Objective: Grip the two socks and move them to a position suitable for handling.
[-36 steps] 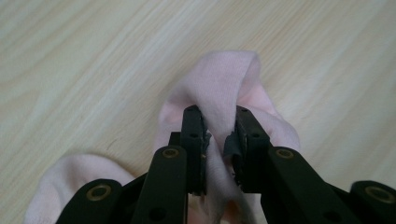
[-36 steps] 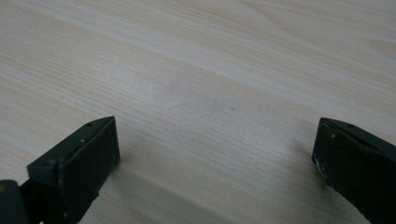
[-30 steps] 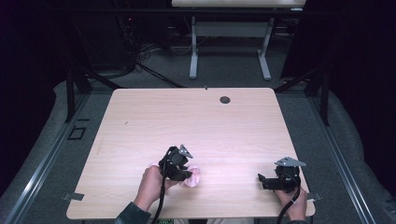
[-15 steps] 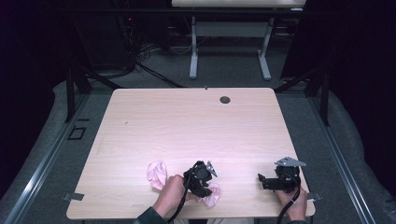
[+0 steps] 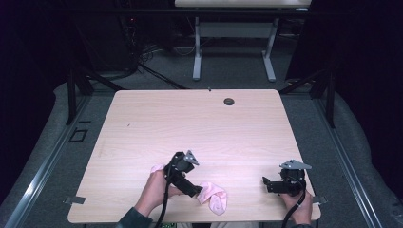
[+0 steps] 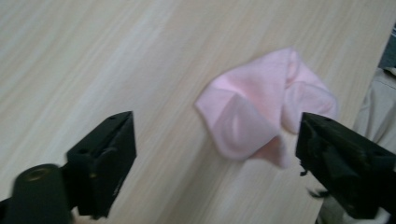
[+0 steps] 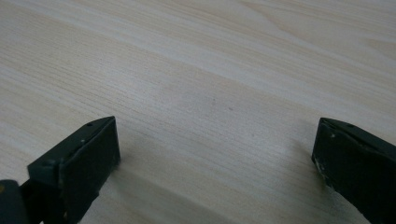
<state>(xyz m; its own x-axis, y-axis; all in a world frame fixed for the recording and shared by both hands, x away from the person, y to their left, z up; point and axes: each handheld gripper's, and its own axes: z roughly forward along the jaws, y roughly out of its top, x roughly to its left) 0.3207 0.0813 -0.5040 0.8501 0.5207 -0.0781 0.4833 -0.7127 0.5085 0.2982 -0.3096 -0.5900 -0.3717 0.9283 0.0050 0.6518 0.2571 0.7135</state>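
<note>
A crumpled pink sock (image 5: 215,196) (image 6: 261,109) lies loose on the wooden table (image 5: 190,118) near its front edge. My left gripper (image 5: 194,191) (image 6: 215,130) points at it from the left. Its jaws have just been opening and now stand wide. The sock lies ahead between them, and no pad presses on it. A second bit of pink cloth (image 5: 156,168) peeks out behind the left hand, mostly hidden. Over bare wood at the front right, my right gripper (image 5: 267,185) (image 7: 215,128) is open with nothing in it.
A dark round grommet (image 5: 229,101) sits near the table's far edge. Beyond the table stand another table's white legs (image 5: 196,52) on grey floor. The table's front edge runs just below both hands.
The left gripper carried the sock to the right, then let it go and drew back to the left with its jaws open. The right gripper has not moved.
</note>
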